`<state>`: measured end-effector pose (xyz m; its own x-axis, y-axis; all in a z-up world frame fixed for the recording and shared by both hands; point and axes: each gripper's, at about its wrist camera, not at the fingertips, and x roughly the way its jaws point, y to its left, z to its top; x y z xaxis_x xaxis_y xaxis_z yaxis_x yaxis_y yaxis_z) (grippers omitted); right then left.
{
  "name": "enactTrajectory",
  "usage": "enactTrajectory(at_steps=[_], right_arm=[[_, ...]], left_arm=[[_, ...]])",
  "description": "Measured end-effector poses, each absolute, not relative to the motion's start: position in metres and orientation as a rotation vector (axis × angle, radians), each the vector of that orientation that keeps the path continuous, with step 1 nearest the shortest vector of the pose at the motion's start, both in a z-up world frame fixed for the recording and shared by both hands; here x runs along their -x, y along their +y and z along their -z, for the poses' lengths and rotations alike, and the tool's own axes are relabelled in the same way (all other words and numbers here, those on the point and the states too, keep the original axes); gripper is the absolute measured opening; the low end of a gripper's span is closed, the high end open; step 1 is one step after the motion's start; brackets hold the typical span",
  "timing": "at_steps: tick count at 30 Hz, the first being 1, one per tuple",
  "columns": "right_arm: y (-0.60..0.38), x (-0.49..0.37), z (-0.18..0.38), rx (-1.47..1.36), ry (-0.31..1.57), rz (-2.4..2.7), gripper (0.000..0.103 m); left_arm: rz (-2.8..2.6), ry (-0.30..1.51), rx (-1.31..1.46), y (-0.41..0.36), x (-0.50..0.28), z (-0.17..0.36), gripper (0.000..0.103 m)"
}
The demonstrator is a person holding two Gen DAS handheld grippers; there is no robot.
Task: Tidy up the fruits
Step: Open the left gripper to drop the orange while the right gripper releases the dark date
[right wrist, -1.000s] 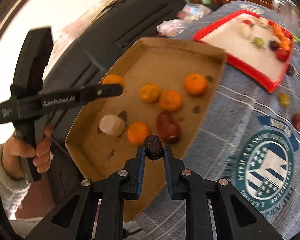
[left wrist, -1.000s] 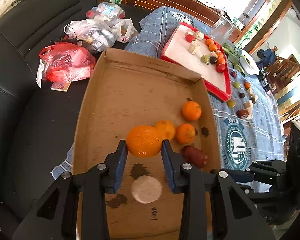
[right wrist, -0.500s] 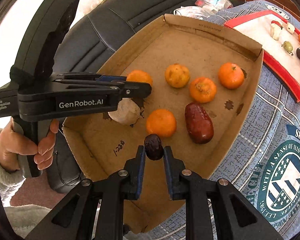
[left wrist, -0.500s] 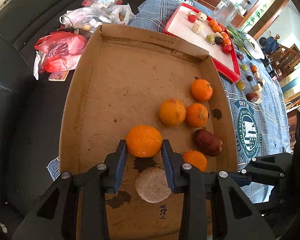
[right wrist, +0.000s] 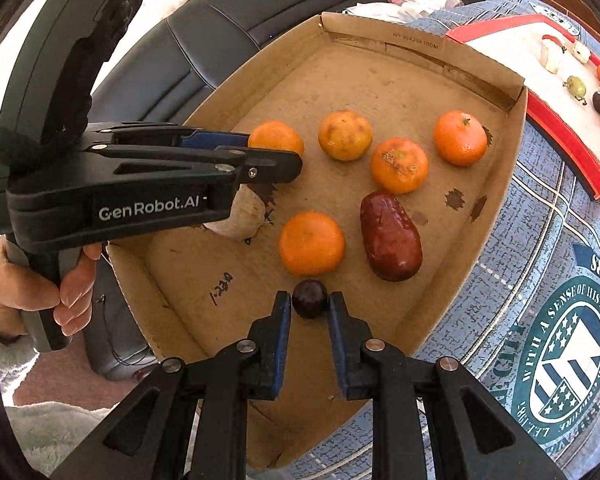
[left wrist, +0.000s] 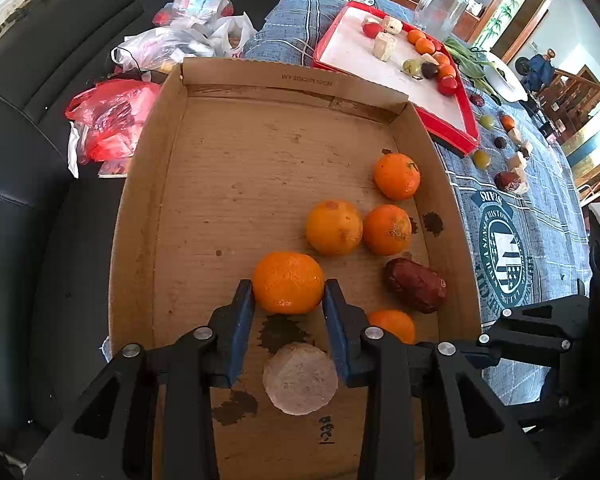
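Shallow brown cardboard tray (left wrist: 148, 208) sits at the edge of a table under a blue patterned cloth (left wrist: 540, 216), against a black sofa.

Sorted so far: four loose oranges (left wrist: 334, 227) lie on the tray floor toward its right wall, with a long dark-red date-like fruit (left wrist: 415, 285) beside them and a pale round rough-skinned fruit (left wrist: 300, 378) near the tray's near edge.

Left gripper (left wrist: 288, 304) is clenched on a fifth orange, a round bright mandarin (left wrist: 288, 282), held low over the tray's middle, between the pale fruit and the loose oranges. Whether it already rests on the cardboard I cannot tell.

Right gripper (right wrist: 309, 307) has a small dark purple plum-like fruit (right wrist: 309, 298) between its blue pads at the tray's near right corner, just in front of one orange. The jaws have just been opening; a slim gap seems to show on each side of the fruit, so it reads as let go, probably set down.

Left to do: a good deal. The red-rimmed white tray (left wrist: 456, 128) beyond the far right corner carries a row of small mixed fruits, and more lie scattered on the cloth along the table's right edge. Roughly a third done, by my estimate.
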<state>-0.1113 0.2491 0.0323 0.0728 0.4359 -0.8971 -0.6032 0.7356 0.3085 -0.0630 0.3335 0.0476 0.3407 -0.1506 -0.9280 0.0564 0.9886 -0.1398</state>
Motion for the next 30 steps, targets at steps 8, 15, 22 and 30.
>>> enactTrajectory(at_steps=[8,15,22,30], right_arm=[[0.249,0.12,-0.032,0.169,1.272,-0.78,0.022],[0.243,0.118,-0.036,0.156,1.271,-0.789,0.041],[0.228,0.112,-0.051,0.1,1.239,-0.778,0.043],[0.199,0.105,-0.065,0.035,1.206,-0.751,0.05]], left_arm=[[0.131,1.215,0.077,0.332,0.063,-0.048,0.033],[0.121,1.224,0.088,0.332,0.062,-0.047,0.035],[0.11,1.238,0.094,0.329,0.062,-0.047,0.051],[0.084,1.218,0.068,0.322,0.062,-0.058,0.064]])
